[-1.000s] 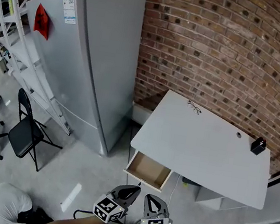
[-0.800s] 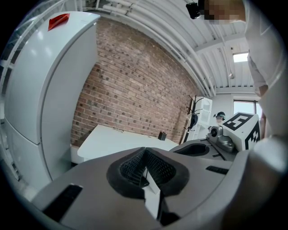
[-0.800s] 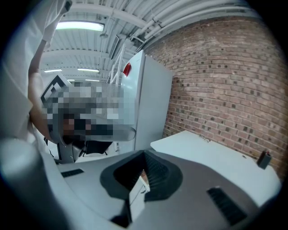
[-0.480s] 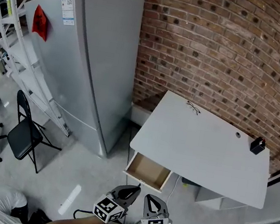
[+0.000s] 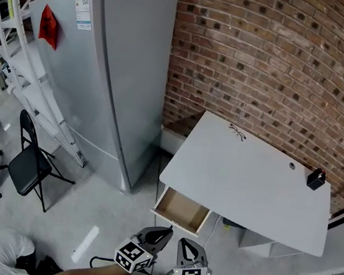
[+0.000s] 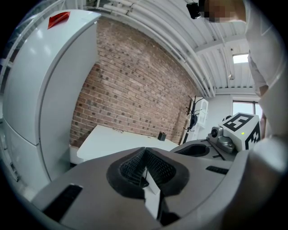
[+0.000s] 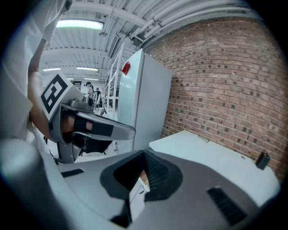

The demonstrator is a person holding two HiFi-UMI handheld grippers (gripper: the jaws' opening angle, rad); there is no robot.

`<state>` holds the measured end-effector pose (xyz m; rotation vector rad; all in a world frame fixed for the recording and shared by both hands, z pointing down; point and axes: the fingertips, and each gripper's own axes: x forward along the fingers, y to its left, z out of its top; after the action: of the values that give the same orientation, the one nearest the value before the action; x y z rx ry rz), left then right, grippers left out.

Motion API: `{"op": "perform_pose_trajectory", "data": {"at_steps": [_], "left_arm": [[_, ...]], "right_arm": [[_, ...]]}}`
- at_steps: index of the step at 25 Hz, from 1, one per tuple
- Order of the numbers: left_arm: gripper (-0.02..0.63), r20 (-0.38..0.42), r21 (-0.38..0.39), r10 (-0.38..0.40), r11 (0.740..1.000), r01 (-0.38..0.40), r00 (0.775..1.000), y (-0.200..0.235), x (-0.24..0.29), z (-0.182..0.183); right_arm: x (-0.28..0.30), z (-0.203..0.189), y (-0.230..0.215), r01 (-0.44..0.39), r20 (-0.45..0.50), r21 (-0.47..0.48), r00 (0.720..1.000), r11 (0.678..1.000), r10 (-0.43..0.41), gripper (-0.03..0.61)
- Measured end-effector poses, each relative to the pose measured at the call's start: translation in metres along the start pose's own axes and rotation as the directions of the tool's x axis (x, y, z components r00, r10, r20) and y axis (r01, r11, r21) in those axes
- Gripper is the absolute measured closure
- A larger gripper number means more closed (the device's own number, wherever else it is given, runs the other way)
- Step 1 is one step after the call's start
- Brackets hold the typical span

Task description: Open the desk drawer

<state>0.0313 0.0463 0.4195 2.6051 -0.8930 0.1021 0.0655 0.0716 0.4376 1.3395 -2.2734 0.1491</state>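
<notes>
In the head view a white desk [image 5: 249,178] stands against the brick wall. Its drawer [image 5: 181,210] at the front left corner is pulled out, and the bare wooden inside shows. Both grippers hang at the bottom edge, short of the drawer and apart from it. My left gripper [image 5: 163,231] is shut with nothing in it, and its jaws meet in the left gripper view [image 6: 145,150]. My right gripper [image 5: 186,244] is also shut and empty, as the right gripper view [image 7: 145,155] shows. The desk top [image 6: 121,137] lies beyond both jaw pairs.
A tall grey refrigerator [image 5: 105,71] stands left of the desk. A black folding chair [image 5: 31,166] and white racks [image 5: 14,70] are further left. On the desk lie a pair of glasses [image 5: 238,132] and a small black box [image 5: 316,179]. A person in white [image 5: 1,252] crouches at the bottom left.
</notes>
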Motion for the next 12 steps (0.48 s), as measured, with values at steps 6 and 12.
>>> {"op": "perform_pose_trajectory", "data": {"at_steps": [6, 12], "left_arm": [[0.606, 0.001, -0.003, 0.005, 1.0, -0.005, 1.0, 0.0022, -0.0017, -0.0002], [0.606, 0.003, -0.004, 0.009, 1.0, -0.009, 1.0, 0.0039, -0.0055, 0.0011]], "right_arm": [[0.0019, -0.0014, 0.0032, -0.009, -0.01, -0.011, 1.0, 1.0, 0.009, 0.563], [0.0027, -0.0017, 0.0058, -0.013, -0.021, -0.011, 1.0, 1.0, 0.013, 0.563]]}}
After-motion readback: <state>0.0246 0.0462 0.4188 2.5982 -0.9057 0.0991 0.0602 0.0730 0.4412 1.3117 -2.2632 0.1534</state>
